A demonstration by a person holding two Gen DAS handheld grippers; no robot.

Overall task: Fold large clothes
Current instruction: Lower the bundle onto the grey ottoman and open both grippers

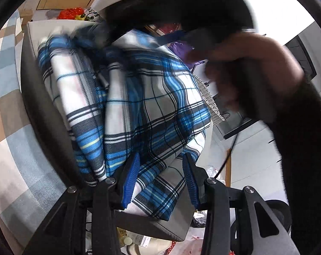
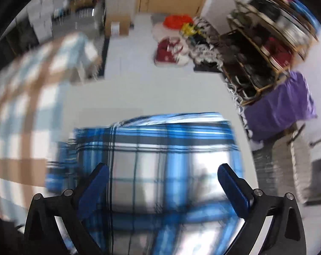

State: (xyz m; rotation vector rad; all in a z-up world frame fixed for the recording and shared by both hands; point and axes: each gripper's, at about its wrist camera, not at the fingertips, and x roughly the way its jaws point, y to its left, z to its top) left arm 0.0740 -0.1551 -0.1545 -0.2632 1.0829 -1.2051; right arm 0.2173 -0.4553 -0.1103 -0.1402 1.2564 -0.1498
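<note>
Plaid cloth [image 1: 139, 97] lies bunched in folds over a white table [image 1: 54, 27]. Left gripper [image 1: 160, 178] pinches a fold at its near edge, blue pads half closed on it. Right gripper [image 2: 162, 189] hovers above the plaid, jaws spread wide, holding nothing. Only its blurred view shows a purple cloth [image 2: 281, 104] beside a shelf rack [image 2: 264, 44].

- Surface [image 1: 33, 97]: white top, dark edge, ahead of the left hand-held gripper [image 1: 160, 180].
- Folded blue-white plaid garment [image 1: 139, 106] lies directly on it, spread beneath the right hand-held gripper [image 2: 162, 182].
</note>
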